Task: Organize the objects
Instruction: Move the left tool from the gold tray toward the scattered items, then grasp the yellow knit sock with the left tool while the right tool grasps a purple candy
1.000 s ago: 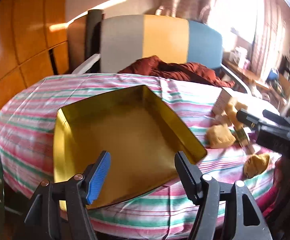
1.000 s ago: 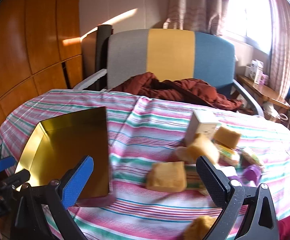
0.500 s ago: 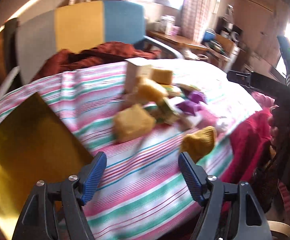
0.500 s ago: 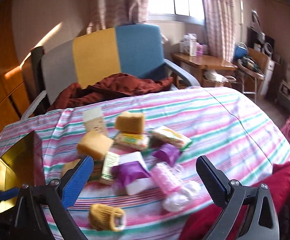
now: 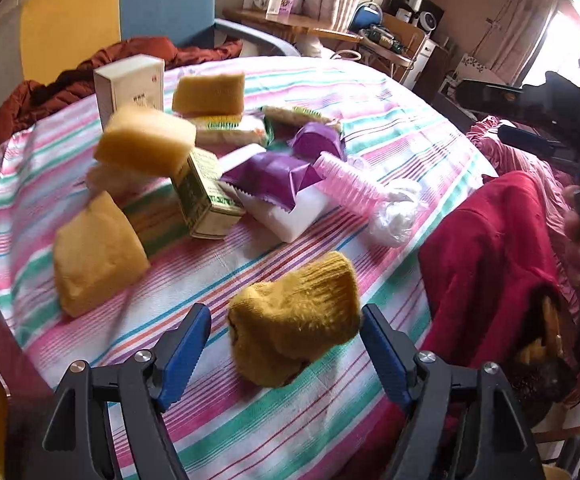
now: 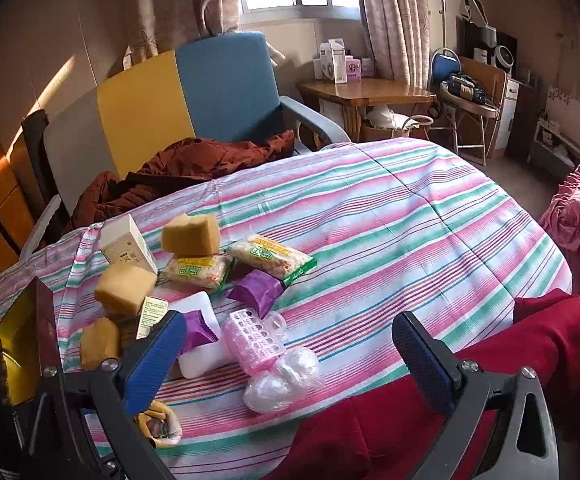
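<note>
Both views swung from gold tray (image 6: 14, 332) toward striped tablecloth (image 6: 370, 220).

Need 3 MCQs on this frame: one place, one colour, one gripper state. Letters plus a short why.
1. The mustard knit sock lies:
A. between the left gripper fingers
B. on the armchair
C. under the white box

2. The wrapper on the white block is:
A. green
B. purple
C. orange

3. The right gripper is:
A. shut on a sponge
B. open, empty
C. shut on a box

Key: A, the sock sits between the blue pads, untouched; B, the foil wrapper is purple; B, the pads stand wide with nothing gripped.
</note>
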{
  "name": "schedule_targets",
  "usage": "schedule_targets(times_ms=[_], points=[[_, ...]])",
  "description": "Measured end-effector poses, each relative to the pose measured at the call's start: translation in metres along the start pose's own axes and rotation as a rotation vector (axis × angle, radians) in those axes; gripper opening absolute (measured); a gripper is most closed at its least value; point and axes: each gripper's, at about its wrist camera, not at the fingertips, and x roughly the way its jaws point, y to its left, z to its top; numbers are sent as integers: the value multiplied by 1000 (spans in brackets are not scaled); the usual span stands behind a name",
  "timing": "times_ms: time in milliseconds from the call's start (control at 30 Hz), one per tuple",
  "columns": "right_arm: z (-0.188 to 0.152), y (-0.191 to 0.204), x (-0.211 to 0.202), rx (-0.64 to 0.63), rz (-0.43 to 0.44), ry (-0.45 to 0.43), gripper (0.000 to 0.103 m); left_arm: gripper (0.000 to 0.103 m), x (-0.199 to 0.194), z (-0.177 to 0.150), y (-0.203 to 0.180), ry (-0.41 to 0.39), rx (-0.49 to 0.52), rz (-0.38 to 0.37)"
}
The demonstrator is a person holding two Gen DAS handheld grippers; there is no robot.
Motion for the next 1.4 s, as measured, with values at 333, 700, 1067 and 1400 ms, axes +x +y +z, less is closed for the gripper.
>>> schedule_targets(times_ms=[333,700,1067,1400], points=[[-9,11,59,-183,2,290,95,52,1,-11,9,-37,20,-1],[3,55,94,-350,89,414,83,52,-30,-30,45,-83,-76,17],[-5,120,127,-456,201,437,83,52,-66,-43,60,-141,-128,40],[-11,120,124,-470,234,430,49,52,-89,-49,72,-198,-184,68]])
